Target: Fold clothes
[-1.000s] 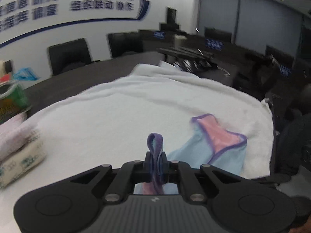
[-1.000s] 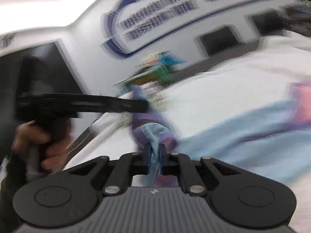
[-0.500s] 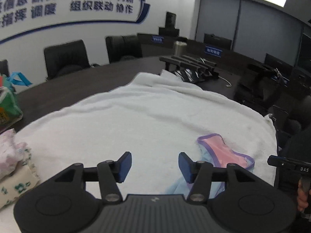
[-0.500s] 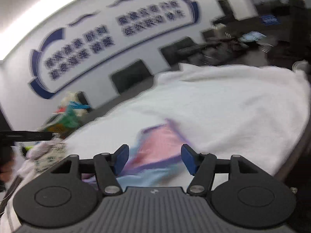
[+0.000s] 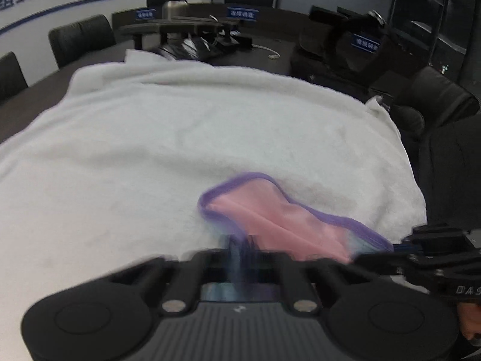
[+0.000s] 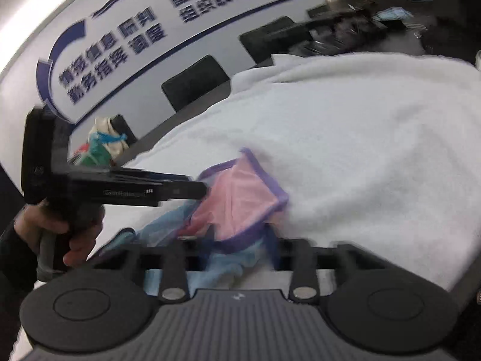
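Mid-fold: left gripper point(image 5: 240, 248) jaws clamped on underwear point(image 5: 270, 213) purple hem, near white towel point(image 5: 180, 126) front edge. Right gripper point(image 6: 240, 240) jaws apart astride fabric. Next: right pinches, both fold.

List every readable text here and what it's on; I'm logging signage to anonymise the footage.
"情报信息 研判 / 勤务指挥 调度": wall sign, left half.
"图像应用" and "组织联动 协作": same sign, right half; the top line's last word is cut off.
"DAS": right gripper body, cut by the frame edge.
Side print on left gripper, by the garment: blurred, unreadable.
Blue nameplates: blurred, unreadable.
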### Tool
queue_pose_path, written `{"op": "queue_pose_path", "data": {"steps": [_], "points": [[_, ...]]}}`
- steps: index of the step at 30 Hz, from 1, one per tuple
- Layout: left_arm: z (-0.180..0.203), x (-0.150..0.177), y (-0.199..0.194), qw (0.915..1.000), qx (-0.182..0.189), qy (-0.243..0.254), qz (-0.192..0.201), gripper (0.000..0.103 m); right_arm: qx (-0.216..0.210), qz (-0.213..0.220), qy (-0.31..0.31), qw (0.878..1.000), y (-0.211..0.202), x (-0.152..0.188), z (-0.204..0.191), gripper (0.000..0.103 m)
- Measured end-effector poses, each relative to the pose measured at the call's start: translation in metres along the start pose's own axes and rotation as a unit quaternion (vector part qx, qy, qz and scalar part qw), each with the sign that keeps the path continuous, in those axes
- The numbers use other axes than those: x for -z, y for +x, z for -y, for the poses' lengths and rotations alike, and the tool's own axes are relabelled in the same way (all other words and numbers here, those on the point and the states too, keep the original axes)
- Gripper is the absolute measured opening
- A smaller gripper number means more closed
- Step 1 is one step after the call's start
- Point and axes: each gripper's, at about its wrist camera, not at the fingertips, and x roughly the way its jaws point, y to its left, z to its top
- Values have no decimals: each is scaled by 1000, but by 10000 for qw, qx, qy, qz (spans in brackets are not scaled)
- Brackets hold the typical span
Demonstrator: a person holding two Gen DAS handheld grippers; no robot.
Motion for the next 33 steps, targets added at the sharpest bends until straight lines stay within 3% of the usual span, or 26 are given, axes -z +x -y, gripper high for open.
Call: {"op": "queue_pose_path", "data": {"steps": [4,6,8,10,13,14,16,17,19,23,27,33], "points": [[-10,3,-23,9960,-476,-363,666,1,37,196,-958,9952,12,-19,-29,4],[-28,1,-41,9872,-934,-735,1065,1,-77,330,-1524,9877,23,-40,-50,4],[-48,-3,-49,9772,-1306,-1169,1201,1,-158,395,-2008,9787,39,-63,-69,3],[-64,-4,-48,9705,-1608,-1449,1061,2,-110,227,-2281,9733,68,-88,-77,3],[-83,-1,-41,9629,-1958,-1732,676,21,130,-394,-2198,9747,125,-117,-70,7],[-85,4,-49,9624,-1938,-1782,667,28,277,-699,-2060,9756,141,-121,-64,9],[-85,21,-77,9649,-1752,-1780,808,40,490,-795,-1936,9766,144,-121,-59,18],[-84,30,-95,9668,-1621,-1752,918,50,421,-653,-1940,9779,132,-118,-57,36],[-80,53,-131,9706,-1384,-1659,1065,63,139,-272,-1907,9812,94,-109,-54,62],[-77,109,-180,9788,-869,-1483,1118,66,-677,105,-1885,9797,19,-73,-57,67],[-67,150,-183,9887,-241,-1022,1070,66,-1534,-278,-1916,9690,-14,-20,-74,67],[-57,162,-153,9922,-128,-974,766,64,-1641,-813,-2464,9517,-18,40,-122,67]]}}
